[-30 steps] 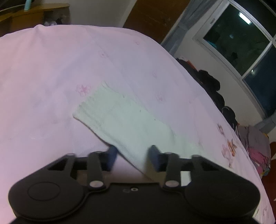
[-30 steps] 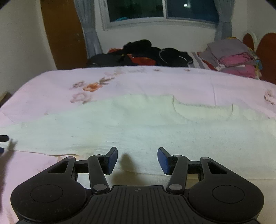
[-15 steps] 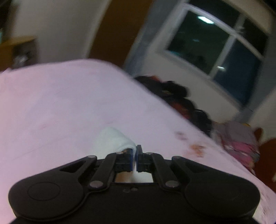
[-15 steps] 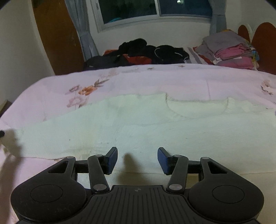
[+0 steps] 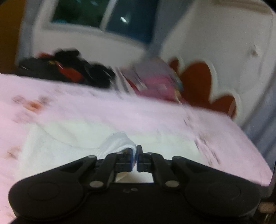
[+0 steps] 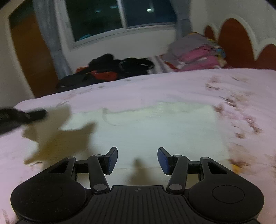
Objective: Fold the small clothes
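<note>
A small white knit top [image 6: 155,131] lies spread on the pink floral bedsheet [image 6: 172,86]. My left gripper [image 5: 134,151] is shut on the top's sleeve [image 5: 119,143], which bunches up at the fingertips, lifted over the body of the top [image 5: 57,146]. My right gripper [image 6: 137,158] is open and empty, hovering over the near hem of the top. The left gripper shows as a dark blurred shape [image 6: 19,117] at the left edge of the right wrist view, casting a shadow on the top.
A heap of dark clothes [image 6: 110,67] lies at the far side of the bed. A stack of folded pink and grey clothes [image 6: 195,51] sits near the red and white headboard [image 6: 234,39]. A window [image 6: 120,15] is behind.
My left gripper closed on the sleeve, lifted it and swung it right over the top's body. My right gripper moved right along the hem and stays open.
</note>
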`<state>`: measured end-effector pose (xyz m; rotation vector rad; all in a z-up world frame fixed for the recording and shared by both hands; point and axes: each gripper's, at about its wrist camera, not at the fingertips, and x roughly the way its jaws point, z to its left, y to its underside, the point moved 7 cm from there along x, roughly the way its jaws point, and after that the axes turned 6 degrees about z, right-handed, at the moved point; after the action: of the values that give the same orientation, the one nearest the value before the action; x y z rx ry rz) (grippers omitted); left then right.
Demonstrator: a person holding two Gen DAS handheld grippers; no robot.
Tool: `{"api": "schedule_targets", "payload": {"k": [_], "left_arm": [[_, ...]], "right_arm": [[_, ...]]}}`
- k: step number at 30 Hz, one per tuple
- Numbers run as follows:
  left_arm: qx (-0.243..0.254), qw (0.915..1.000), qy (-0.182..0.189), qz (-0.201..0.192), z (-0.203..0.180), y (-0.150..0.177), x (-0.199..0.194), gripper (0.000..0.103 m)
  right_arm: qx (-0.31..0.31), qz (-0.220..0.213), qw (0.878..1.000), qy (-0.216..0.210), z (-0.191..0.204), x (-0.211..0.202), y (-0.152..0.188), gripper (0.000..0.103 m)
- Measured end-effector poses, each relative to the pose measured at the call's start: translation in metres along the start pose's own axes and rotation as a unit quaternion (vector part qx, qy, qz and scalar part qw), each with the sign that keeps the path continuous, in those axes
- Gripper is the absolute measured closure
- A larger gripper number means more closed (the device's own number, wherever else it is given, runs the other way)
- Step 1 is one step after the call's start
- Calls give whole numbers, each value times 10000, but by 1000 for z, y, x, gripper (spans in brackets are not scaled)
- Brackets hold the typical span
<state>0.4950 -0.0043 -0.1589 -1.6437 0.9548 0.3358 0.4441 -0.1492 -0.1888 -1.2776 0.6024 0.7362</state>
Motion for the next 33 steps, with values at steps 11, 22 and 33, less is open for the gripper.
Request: {"api": "schedule_targets", "payload": {"k": [11, 22, 33], "left_arm": [[339, 9976, -585, 146, 6, 35, -20, 38], [-20, 9868, -1571, 399, 79, 67, -51, 37], [-230, 9850, -1615, 562, 89, 83, -33, 37]], "right_arm": [[173, 115, 9988, -434, -3, -3, 5, 52], [-1384, 381, 9851, -943, 93, 17, 33, 52], [-2729, 83, 9618, -203, 120, 40, 58, 52]]}}
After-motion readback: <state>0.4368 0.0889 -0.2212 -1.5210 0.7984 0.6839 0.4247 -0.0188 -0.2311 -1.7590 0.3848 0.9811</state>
